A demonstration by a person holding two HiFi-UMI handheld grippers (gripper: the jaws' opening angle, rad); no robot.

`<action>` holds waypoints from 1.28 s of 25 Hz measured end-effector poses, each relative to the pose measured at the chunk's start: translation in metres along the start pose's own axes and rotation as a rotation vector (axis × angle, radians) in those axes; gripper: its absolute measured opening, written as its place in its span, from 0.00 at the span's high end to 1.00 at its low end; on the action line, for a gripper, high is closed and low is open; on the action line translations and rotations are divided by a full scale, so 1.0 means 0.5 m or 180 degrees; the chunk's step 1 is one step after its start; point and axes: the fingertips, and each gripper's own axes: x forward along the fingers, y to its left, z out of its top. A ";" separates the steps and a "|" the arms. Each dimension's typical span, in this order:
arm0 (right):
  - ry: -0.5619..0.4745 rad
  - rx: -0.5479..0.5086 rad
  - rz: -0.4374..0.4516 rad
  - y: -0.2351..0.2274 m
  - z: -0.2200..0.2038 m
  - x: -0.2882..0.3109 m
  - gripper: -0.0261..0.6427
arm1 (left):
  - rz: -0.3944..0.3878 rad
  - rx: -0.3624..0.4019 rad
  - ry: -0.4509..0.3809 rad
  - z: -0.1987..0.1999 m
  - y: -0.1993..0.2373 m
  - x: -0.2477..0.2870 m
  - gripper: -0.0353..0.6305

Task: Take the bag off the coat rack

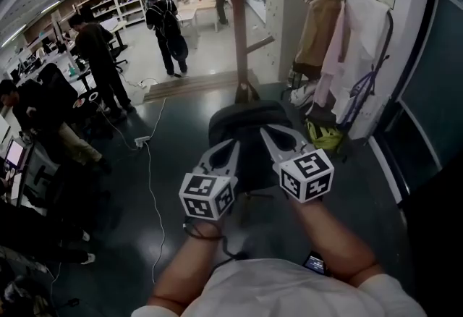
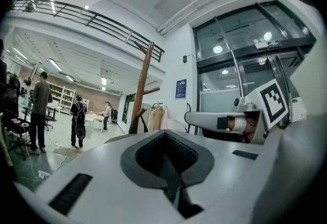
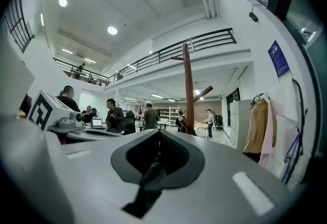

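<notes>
Black bag hangs at the tips of both tools, in front of the wooden rack, whose pole rises behind it; left tool and right tool each have jaws pressed together on a dark strip of it; coats hang along the right wall; people stand beyond

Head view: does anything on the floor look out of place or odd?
Yes. A white power strip lies loose on the dark floor, and its white cable trails across the open walkway; it could trip somebody. Nothing looks spilled or broken.
</notes>
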 end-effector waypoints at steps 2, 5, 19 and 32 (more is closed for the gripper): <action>-0.0005 -0.0065 -0.0089 -0.019 0.016 0.054 0.95 | -0.0079 0.0021 0.0010 0.012 0.043 0.021 0.94; 0.0031 -0.0227 -0.0249 -0.046 0.026 0.111 0.94 | -0.0183 0.0042 0.0023 0.017 0.092 0.047 0.94; 0.0479 -0.0908 -0.0549 -0.152 -0.016 0.270 0.91 | -0.0342 0.0053 0.0035 0.023 0.185 0.148 0.94; 0.0820 -0.1007 -0.0398 -0.227 -0.083 0.382 0.89 | -0.0224 0.0046 -0.0013 0.038 0.244 0.235 0.94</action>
